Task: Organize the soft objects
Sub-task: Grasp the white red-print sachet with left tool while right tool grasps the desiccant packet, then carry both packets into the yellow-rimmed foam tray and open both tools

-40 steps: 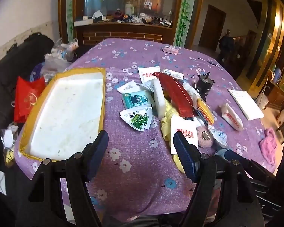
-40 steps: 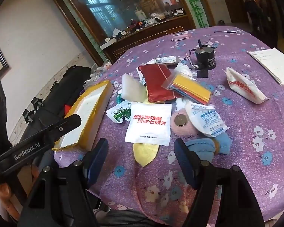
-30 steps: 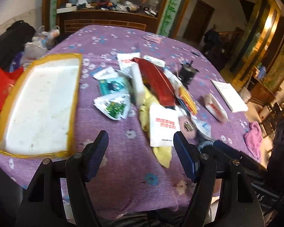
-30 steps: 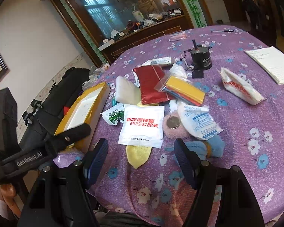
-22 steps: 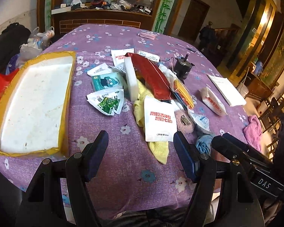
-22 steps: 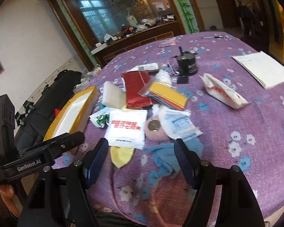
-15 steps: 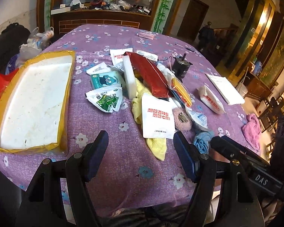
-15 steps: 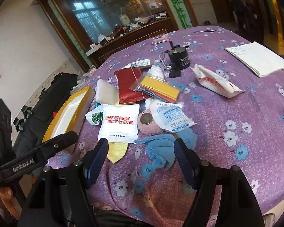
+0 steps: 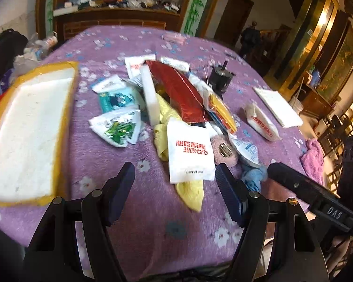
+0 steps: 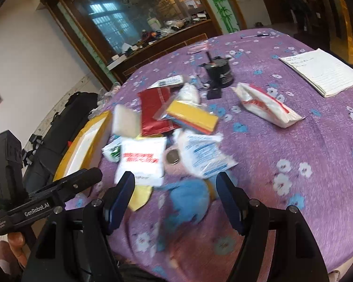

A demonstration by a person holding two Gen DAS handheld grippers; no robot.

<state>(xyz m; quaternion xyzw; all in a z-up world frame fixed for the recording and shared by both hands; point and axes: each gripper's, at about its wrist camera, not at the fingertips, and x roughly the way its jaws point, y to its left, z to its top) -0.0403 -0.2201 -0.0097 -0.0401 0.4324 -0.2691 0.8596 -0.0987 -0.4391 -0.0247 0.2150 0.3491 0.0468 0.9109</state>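
A heap of soft things lies mid-table on a purple flowered cloth: a white pouch with red writing (image 9: 189, 152), a yellow cloth (image 9: 190, 191) under it, a blue cloth (image 10: 188, 199), a pink fuzzy ball (image 9: 224, 150), a red foil bag (image 9: 180, 92) and a white foam block (image 9: 149, 95). My left gripper (image 9: 175, 188) is open and empty above the near table edge, before the white pouch. My right gripper (image 10: 175, 192) is open and empty, with the blue cloth between its fingers, contact unclear.
A white foam tray with a yellow rim (image 9: 23, 127) sits at the left. A black motor (image 10: 218, 74), a white tissue pack (image 10: 266, 107), a notepad (image 10: 322, 70) and a pink cloth (image 9: 314, 157) lie to the right. Green sachets (image 9: 116, 129) lie beside the tray.
Both grippers have moved forward over the table toward the heap. The right one has come down close over the blue cloth. Both stay open and empty.
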